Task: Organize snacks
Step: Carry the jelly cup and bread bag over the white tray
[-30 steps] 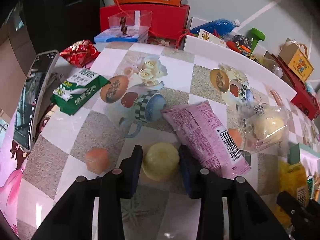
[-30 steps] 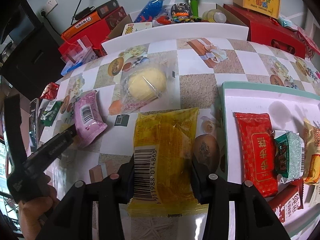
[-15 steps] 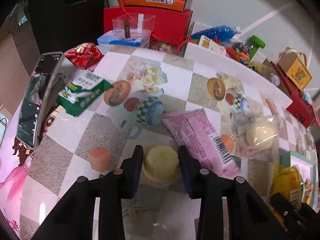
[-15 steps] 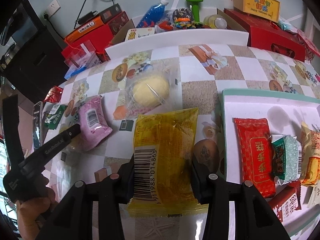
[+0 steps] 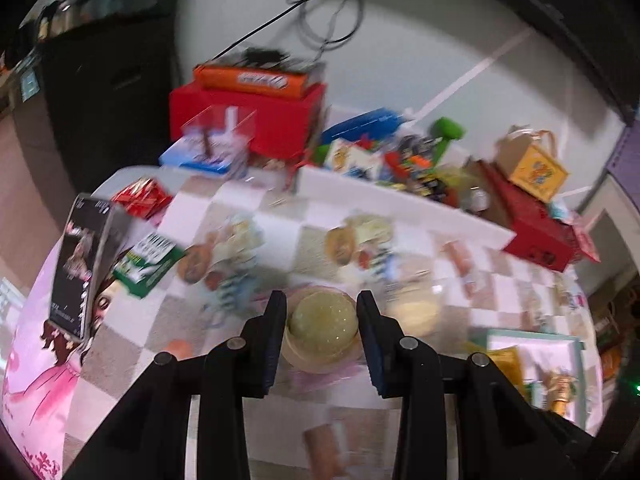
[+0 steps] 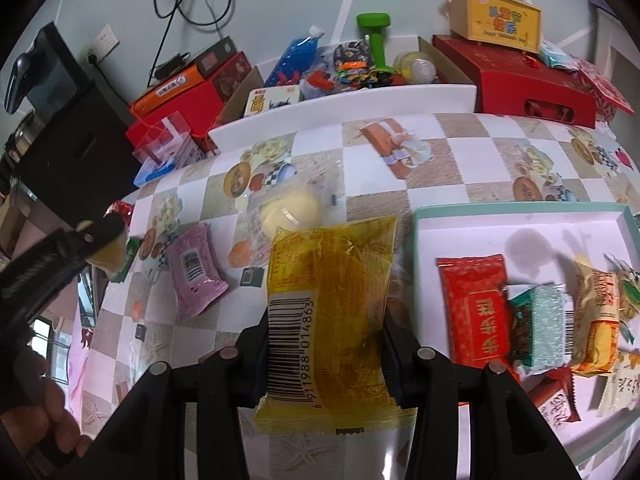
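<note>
The left gripper [image 5: 321, 334] has its black fingers [image 5: 267, 344] clenched on a round pale-yellow cake in clear wrap [image 5: 322, 328], carried above the checkered, picture-printed desk [image 5: 280, 236]; the cake fills the gap between the fingers, and this blurred view lets no writing on it be read. Left of the fingers a green and white snack packet [image 5: 147, 266] lies beside a dark phone [image 5: 82, 272] propped on edge.

The right gripper [image 6: 325, 344] is clenched on a flat yellow plastic snack packet [image 6: 330, 320]. Its long axis runs along the fingers, pointing away from the camera, with one short sealed end near the lens. A white barcode strip runs lengthwise down its left edge, reading "6 911988 014863"; the fine print at the far end is too small to read.

Right of these fingers sits a white tray with a pale green rim [image 6: 520, 212], holding a red packet with yellow Chinese characters [image 6: 476, 312], a green foil packet [image 6: 538, 330] touching it, and an orange-and-cream packet [image 6: 596, 316] beyond. Left of the fingers a pink packet with a barcode [image 6: 194, 276] lies on the desk, long axis slanting. Just ahead, partly hidden by the yellow packet, rests a clear bag with a pale yellow bun [image 6: 290, 210]. Far behind stands a yellow gift box [image 6: 496, 20] with red characters; the small line of Latin lettering under them is too fine to read.
</note>
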A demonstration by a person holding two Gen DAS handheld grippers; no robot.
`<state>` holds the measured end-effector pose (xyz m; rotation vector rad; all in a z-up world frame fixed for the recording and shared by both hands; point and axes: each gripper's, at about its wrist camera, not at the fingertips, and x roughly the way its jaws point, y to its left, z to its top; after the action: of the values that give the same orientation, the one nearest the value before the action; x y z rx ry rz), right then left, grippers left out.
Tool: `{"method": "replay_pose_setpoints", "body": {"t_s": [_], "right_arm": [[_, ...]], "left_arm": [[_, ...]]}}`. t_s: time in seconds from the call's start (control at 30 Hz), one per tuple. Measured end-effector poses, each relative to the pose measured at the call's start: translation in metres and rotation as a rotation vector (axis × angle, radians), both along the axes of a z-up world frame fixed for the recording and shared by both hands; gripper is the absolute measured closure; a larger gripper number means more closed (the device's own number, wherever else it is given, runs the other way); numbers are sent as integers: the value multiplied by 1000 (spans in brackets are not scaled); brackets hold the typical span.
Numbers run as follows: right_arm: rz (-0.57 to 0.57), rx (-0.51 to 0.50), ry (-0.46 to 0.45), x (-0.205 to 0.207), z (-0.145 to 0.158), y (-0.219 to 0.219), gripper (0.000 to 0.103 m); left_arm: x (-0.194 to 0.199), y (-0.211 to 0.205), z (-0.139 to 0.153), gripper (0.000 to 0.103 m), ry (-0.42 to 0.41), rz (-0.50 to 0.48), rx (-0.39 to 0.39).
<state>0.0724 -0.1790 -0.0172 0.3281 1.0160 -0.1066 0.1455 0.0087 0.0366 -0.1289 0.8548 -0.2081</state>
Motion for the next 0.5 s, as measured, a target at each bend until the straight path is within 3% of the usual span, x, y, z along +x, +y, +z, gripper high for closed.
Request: {"method": "replay_pose_setpoints", "body": {"t_s": [0.27,0.33,0.5], "right_arm": [[-138,-31,-18,-18,19,-60,55],[-184,-41,-21,-26,23,-80,55],[-307,-68,-15,-47,29,-128,55]], "left_arm": [[-22,-56,23,67,-57,-146,-20],[-28,-73,27,83,-73,-187,-18],[-43,-120,28,83,-95,-304,20]]}}
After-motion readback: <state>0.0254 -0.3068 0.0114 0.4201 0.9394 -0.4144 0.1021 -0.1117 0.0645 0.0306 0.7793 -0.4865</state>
